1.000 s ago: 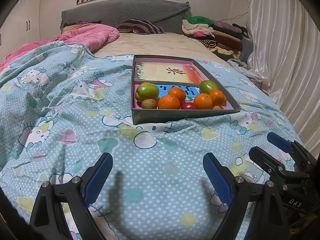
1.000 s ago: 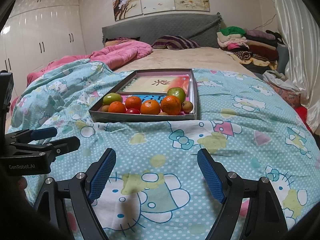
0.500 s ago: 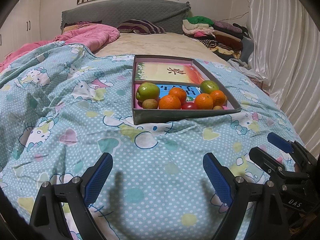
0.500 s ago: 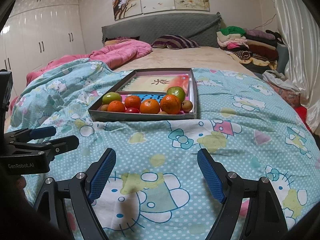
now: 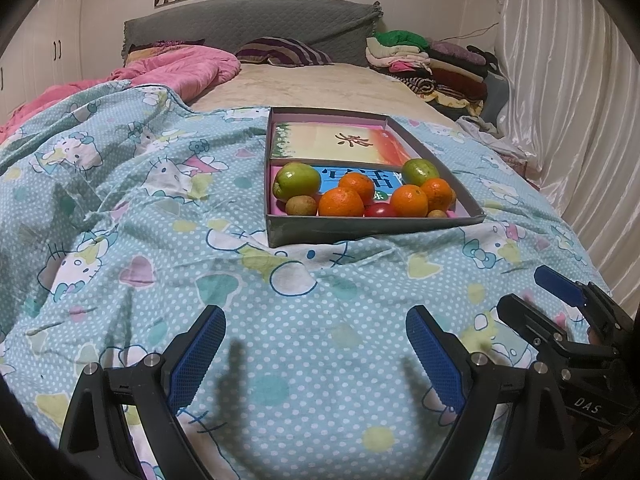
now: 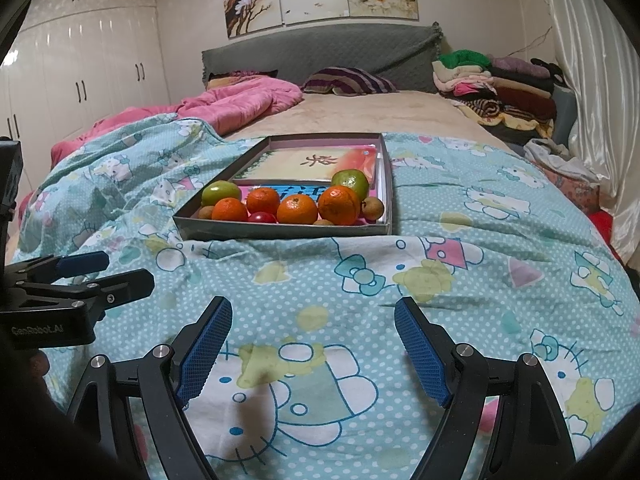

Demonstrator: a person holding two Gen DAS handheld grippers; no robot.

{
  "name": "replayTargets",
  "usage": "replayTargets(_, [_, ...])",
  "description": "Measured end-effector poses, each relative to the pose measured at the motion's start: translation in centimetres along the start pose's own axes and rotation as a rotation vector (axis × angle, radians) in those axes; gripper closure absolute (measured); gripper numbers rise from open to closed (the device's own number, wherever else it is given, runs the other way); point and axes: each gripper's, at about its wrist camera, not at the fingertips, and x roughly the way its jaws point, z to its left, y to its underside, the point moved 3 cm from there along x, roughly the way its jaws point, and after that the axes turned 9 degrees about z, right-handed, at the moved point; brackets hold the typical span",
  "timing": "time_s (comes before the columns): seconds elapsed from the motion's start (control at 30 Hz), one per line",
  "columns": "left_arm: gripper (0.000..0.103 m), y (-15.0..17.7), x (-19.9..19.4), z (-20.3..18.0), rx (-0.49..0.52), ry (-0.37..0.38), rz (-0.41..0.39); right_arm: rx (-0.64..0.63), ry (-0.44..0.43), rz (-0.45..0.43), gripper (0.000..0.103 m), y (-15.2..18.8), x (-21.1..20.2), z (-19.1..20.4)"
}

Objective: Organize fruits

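Almost nothing has moved since a moment ago; both tools hang where they were. The left gripper point(image 5: 316, 344) and the right gripper point(image 6: 312, 336) are both spread wide and hold nothing, low over the blue kitty blanket point(image 6: 460, 280). Further on, nothing lies between them and the gray tray point(image 5: 372, 228). Oranges point(image 5: 341, 202), green fruits point(image 5: 296, 181) and a red one sit in its near part. Behind are a pink quilt point(image 6: 240, 104) and folded clothes point(image 6: 496, 84).
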Motion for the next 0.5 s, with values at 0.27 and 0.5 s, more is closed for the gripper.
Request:
replayTargets(0.27, [0.011,-0.1,0.2,0.0,0.000,0.004,0.008,0.004,0.006,0.006,0.019,0.0,0.2,-0.3])
replayTargets(0.5, [0.011,-0.8,1.1,1.9,-0.059,-0.008,0.042,0.048,0.019,0.008,0.019,-0.3,0.2,-1.6])
